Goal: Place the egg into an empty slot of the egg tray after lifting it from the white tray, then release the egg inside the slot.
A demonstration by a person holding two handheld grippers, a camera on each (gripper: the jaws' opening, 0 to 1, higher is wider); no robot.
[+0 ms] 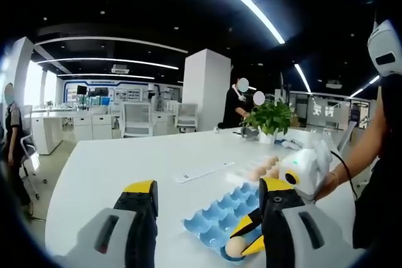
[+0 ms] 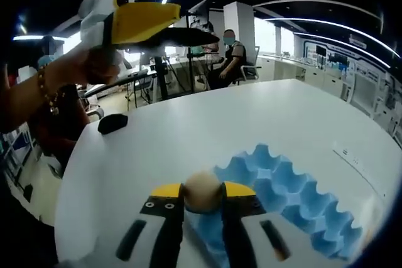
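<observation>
No readable text anywhere — the white strip [image 1: 202,172] on the counter [image 1: 125,161] carries small dark marks, too blurred to read. Far-wall display panels [image 1: 103,94] are lit blue, but the lettering is too small to read.

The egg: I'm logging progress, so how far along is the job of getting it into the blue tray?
Done: the egg is lifted and clamped in the right gripper. In hand: it is held at the near corner of the blue egg tray, whose visible slots look empty; whether it is already seated in a slot is unclear. Left: set it in a slot and open the jaws. The left gripper is open, holding nothing.
</observation>
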